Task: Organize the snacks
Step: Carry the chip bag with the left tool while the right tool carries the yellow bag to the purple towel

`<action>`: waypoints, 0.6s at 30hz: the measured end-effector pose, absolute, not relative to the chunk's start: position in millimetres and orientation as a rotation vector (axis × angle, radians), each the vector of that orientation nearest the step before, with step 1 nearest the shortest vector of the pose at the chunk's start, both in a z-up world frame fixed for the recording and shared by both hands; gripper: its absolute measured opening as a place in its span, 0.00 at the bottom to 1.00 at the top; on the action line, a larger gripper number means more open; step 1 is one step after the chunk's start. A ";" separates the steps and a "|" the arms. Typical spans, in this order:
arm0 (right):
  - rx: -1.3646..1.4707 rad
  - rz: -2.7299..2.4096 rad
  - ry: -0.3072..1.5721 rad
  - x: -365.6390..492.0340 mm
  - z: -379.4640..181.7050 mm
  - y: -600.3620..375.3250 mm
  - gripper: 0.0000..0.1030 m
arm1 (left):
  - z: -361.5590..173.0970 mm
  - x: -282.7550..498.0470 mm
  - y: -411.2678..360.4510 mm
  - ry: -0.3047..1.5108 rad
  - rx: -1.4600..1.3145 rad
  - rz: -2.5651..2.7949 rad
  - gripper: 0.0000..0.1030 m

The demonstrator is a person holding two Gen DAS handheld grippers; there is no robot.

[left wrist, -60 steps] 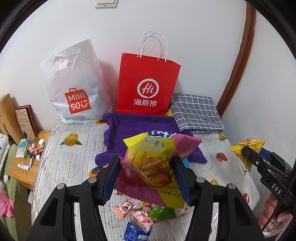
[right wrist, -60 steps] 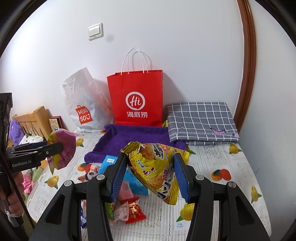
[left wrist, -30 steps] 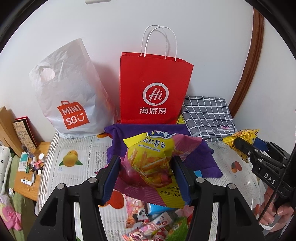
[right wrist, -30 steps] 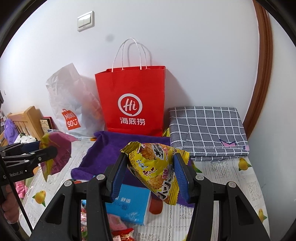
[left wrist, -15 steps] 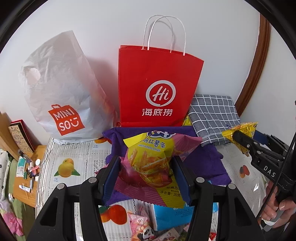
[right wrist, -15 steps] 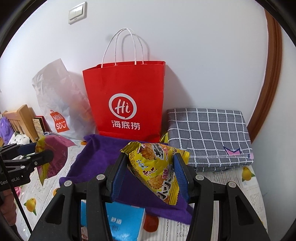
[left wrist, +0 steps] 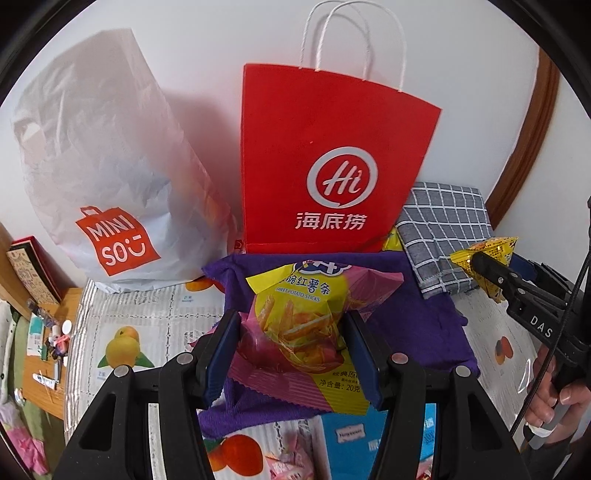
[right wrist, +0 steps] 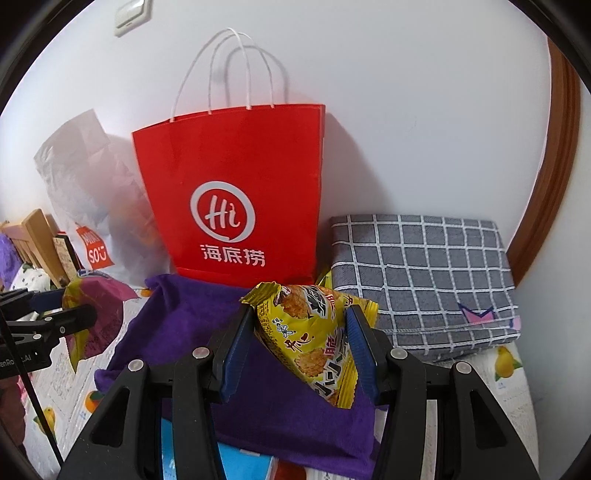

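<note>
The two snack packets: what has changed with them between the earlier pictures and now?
Both grippers carried their packets toward the red paper bag, which now looms larger. Unchanged: left gripper grips the sweet potato sticks packet, right gripper the yellow cracker packet.

Background stuff: a folded grey checked cloth [right wrist: 424,280] sits against the white wall on the right, with a little pink-and-purple patch near its front corner. A light switch [right wrist: 127,13] is up high on the wall. Curved brown wood trim [left wrist: 528,147] runs down the right side. Off to the left there's a wooden side table [left wrist: 40,354] cluttered with small tubes and bits, plus a patterned book [left wrist: 27,269] propped upright beside it.
</note>
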State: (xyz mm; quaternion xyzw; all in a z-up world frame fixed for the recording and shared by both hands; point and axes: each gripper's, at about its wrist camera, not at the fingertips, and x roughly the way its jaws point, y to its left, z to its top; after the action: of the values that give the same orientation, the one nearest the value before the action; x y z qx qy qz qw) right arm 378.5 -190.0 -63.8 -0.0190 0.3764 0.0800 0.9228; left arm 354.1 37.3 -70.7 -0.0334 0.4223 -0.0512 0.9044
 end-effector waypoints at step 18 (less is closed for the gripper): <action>-0.095 0.222 0.916 435.3 -140.8 -184.6 0.49 | -136.1 419.2 48.4 0.992 -0.106 -0.089 0.54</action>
State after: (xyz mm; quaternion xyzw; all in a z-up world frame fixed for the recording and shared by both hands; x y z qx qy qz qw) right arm 435.3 -184.6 -140.8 -0.0457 0.4411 0.1069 0.8899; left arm 419.2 48.4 -136.1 -0.0508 0.4755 -0.0428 0.8772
